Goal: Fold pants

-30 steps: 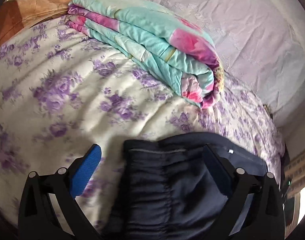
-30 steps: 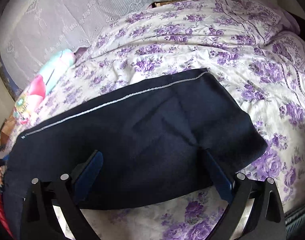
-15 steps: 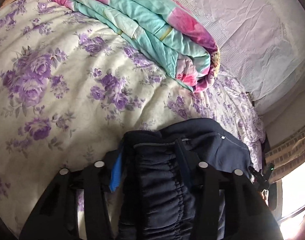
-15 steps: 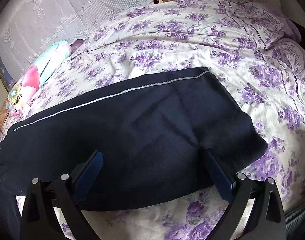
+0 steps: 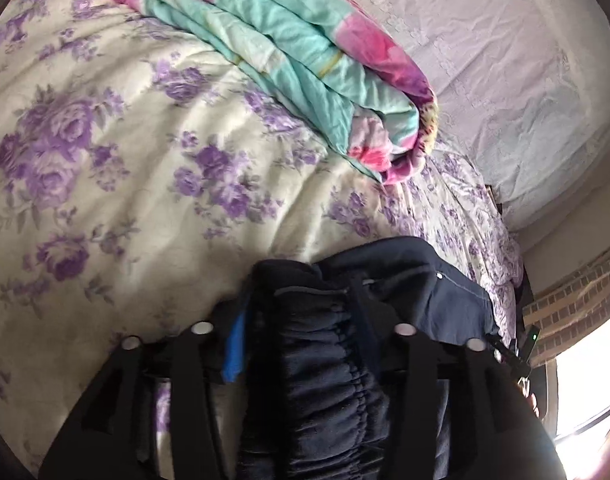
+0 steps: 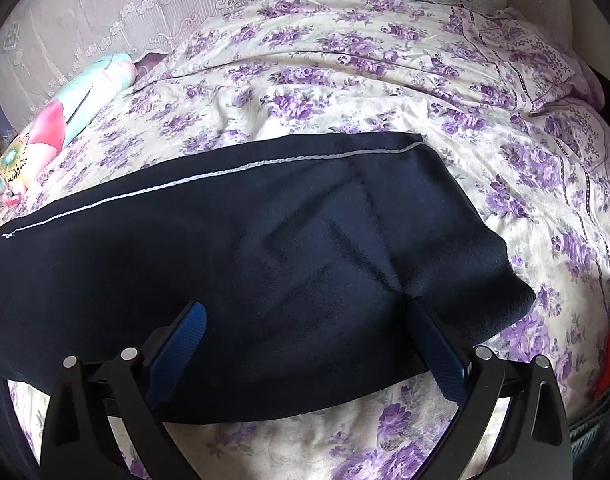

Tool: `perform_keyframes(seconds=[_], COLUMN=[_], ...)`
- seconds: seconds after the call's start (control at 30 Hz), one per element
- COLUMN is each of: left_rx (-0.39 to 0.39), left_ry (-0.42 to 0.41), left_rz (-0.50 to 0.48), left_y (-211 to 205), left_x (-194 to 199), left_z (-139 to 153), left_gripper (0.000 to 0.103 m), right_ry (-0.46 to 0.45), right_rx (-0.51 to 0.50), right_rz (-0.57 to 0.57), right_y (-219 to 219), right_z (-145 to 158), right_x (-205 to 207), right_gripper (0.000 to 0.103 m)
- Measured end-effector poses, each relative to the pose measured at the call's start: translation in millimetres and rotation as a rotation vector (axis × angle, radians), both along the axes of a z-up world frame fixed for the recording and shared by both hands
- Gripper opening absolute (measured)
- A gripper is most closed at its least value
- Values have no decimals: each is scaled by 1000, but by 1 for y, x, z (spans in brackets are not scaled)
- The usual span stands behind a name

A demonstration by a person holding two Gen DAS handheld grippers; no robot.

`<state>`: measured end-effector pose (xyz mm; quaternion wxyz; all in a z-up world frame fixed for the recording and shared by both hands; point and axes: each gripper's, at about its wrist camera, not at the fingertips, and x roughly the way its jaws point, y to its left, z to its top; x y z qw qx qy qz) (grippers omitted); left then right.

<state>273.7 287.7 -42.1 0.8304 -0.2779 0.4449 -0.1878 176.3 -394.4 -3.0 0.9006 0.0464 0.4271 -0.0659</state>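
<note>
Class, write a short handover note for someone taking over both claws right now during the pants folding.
Left claw: shut on the pants' gathered elastic waistband.
Right claw: open, its fingers over the dark pants, gripping nothing.
Pants lie spread across the purple floral bedspread, one end near the folded teal and pink quilt; a pale seam line runs along their far edge.
Done: waistband grasped.
Left: grip with the right claw, probably bring the waistband across, then flatten.
</note>
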Motion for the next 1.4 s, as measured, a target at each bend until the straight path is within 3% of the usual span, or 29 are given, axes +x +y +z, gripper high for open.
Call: perform_keyframes(seconds=[0.1, 0.17, 0.23, 0.3, 0.37, 0.47, 0.57, 0.77, 0.9, 1.0, 1.1, 1.2, 1.3, 1.4], left_rx=[44, 62, 14, -27, -27, 5, -40, -46, -54, -64, -80, -64, -57, -46], left_ry=[-15, -38, -74, -111, -145, -150, -133, -84, -52, -37, -18, -21, -20, -19], left_rz=[-24, -18, 4, 27, 25, 30, 35, 42, 45, 46, 55, 57, 63, 77], left_y=[-9, -12, -4, 4, 3, 0, 5, 5, 6, 7, 10, 8, 9, 8], left_x=[1, -1, -3, -7, -9, -11, -8, -3, 1, 3, 5, 4, 4, 3], left_z=[2, 7, 12, 18, 24, 24, 20, 11, 3, -1, -5, -3, -3, -3], left_gripper=[45, 27, 17, 15, 15, 15, 15, 17, 19, 20, 23, 24, 25, 28], right_ry=[6, 15, -27, -150, -211, -180, -140, -75, 1, 32, -13, -55, -104, -140], right_rx=[-16, -46, -53, 4, 28, -41, -125, -162, -150, -74, -34, 12, 45, 94], right_rz=[-3, -10, 3, 96, 231, 446, 611, 733, 741, 706, 620, 520, 399, 201], right_y=[2, 5, 13, 31, 61, 116, 164, 198, 196, 187, 170, 143, 110, 72], right_z=[-1, 3, 16, 43, 64, 72, 63, 41, 16, 1, 24, 64, 98, 115], right_x=[1, 1, -3, -10, -4, 22, 51, 103, 126, 130, 104, 46, -40, -144], right_gripper=[100, 100, 94, 93, 93, 93, 93, 93, 93, 93, 93, 93, 93, 93])
